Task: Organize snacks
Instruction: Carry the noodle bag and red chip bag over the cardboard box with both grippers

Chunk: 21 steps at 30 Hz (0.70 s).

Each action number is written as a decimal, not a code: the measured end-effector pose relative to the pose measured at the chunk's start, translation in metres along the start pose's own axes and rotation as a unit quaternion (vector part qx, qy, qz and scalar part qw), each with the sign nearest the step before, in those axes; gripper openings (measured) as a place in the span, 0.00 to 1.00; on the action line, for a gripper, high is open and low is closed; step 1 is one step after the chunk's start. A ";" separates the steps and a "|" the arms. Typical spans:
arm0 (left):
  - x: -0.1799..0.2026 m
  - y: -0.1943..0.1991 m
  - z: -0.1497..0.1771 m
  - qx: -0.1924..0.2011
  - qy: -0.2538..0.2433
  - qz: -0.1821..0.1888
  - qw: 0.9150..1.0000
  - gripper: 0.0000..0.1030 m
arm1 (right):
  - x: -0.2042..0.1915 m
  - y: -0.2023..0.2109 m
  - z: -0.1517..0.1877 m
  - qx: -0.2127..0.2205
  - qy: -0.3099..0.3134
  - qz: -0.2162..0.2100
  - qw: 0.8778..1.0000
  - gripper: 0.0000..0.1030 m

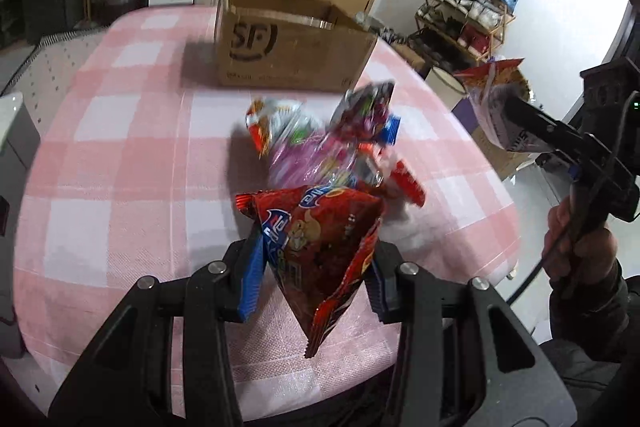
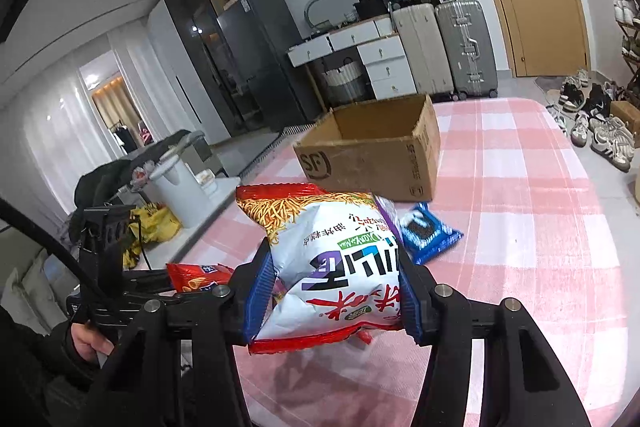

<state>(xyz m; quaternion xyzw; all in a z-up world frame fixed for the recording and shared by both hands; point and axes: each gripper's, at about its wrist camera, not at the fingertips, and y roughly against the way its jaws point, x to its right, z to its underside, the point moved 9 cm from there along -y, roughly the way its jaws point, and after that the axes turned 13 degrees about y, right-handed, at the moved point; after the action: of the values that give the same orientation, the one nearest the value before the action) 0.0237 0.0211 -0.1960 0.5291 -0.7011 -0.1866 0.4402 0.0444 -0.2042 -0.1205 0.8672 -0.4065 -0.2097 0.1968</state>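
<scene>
1. The left hand-held gripper (image 1: pixel 316 263) is clamped on a red, crinkled foil snack bag (image 1: pixel 324 247), its blue ribbed pads (image 1: pixel 252 279) pressing the bag from both sides; the bag hangs point-down above the near edge of the desk.
2. The right hand-held gripper (image 2: pixel 334 291) grips a white plastic snack bag with red trim and a picture of thin fried sticks (image 2: pixel 328 259), held between its two blue pads (image 2: pixel 258 291) and lifted clear of the cloth.
3. The brown, open-topped cardboard box with a black "SF" logo (image 1: pixel 288 43) stands on the far part of the desk, which is covered with a pink and white checked cloth (image 1: pixel 120 147).
4. In front of the box, between it and the left hand-held gripper, lies a loose heap of mixed colourful snack packets (image 1: pixel 324 143); the left wrist view is blurred there, so the single packets cannot be told apart with certainty.
5. In the right wrist view a blue packet with a dark sandwich-biscuit picture (image 2: pixel 428 231) lies flat on the cloth just in front of the box, near its right-hand corner.
6. The box's flaps stand upright, and the part of its inside visible from the right wrist view shows only bare cardboard walls.
7. Behind the box, past the desk, stand two upright silver and cream hard-shell suitcases (image 2: pixel 444 47).
</scene>
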 end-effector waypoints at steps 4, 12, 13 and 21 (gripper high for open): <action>0.007 0.019 -0.012 0.018 -0.009 0.009 1.000 0.39 | 0.000 0.007 -0.018 0.016 -0.001 -0.005 1.000 0.53; 0.011 0.060 -0.070 0.093 -0.014 0.008 0.996 0.39 | 0.000 0.014 -0.064 0.040 0.012 -0.014 0.999 0.53; 0.012 0.064 -0.079 0.100 -0.013 0.009 0.995 0.39 | -0.002 0.014 -0.071 0.042 0.017 -0.015 0.999 0.53; 0.029 0.083 -0.152 0.146 -0.030 0.010 0.989 0.39 | 0.001 0.010 -0.127 0.073 0.023 -0.034 0.996 0.53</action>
<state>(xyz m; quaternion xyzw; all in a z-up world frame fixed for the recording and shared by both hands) 0.0980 0.0568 -0.0414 0.5746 -0.7389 -0.0938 0.3391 0.1050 -0.1896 -0.0099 0.8973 -0.3864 -0.1656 0.1347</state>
